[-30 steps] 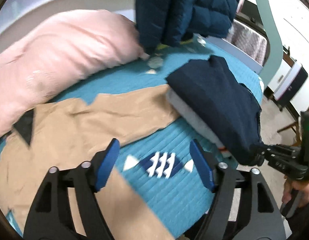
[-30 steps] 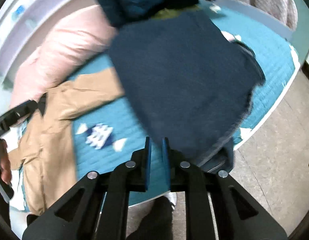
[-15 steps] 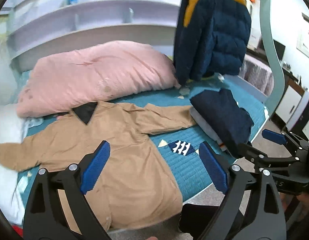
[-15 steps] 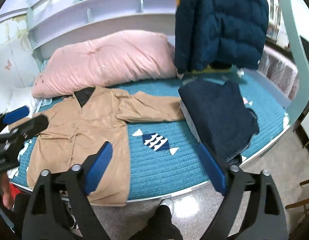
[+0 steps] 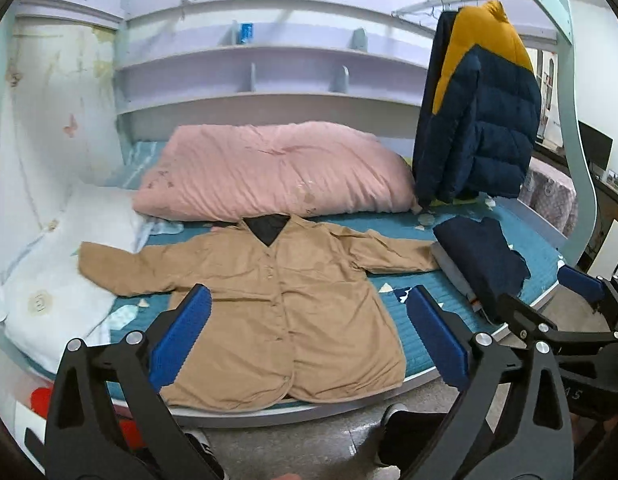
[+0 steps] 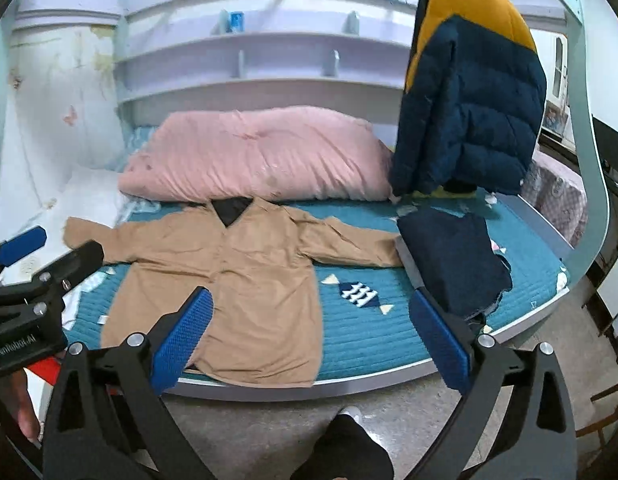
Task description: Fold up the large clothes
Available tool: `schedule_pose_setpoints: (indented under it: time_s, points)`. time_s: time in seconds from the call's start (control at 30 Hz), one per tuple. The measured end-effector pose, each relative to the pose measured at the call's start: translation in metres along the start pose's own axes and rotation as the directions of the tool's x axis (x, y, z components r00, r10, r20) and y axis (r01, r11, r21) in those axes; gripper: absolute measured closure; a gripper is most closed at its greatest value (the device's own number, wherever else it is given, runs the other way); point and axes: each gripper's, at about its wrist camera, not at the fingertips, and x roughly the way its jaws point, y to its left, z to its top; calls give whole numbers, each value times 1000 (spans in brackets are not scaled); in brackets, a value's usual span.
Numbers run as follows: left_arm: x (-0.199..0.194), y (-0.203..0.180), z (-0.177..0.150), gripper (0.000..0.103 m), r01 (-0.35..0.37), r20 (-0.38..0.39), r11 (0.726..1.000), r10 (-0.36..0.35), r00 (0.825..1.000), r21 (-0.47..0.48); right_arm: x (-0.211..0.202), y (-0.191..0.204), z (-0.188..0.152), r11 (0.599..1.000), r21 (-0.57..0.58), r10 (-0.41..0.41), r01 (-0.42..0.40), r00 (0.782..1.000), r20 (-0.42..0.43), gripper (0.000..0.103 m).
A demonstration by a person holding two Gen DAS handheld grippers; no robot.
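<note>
Your left gripper (image 5: 309, 332) and right gripper (image 6: 309, 332) are both opening wide, nothing between the jaws. Tan coat (image 5: 277, 304) lies spread flat on the bed (image 6: 369, 328) ahead of both; folded navy garment (image 6: 449, 256) lies ahead, right.

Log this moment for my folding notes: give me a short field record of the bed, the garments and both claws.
surface: bed with teal quilted cover
unfolded garment: tan coat, spread flat, front up, sleeves out to both sides
folded garment: navy garment, in a folded stack right of the tan coat
hanging garment: navy and yellow puffer jacket, at the bed's right end
bedding: pink duvet behind the coat
left claw: jaws opening, nothing between them
right claw: jaws opening, nothing between them
</note>
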Motion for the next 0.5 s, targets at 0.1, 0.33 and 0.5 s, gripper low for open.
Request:
schedule_pose_setpoints:
  time_s: [0.1,0.33,0.5]
  points:
    - [-26,8,-8,5,-40,29,999,40,999,-12,-22,12,-2,1000,-22,5,-4,999,33,8]
    - [-78,19,-16,5,-80,101,997,82,992,-18,-66,25,-8,999,-34,42,-39,995,89,8]
    - [-111,18,-13,5,-74,152,997,74,986,-8,-95,29,-10,998,-40,49,-44,990,130,8]
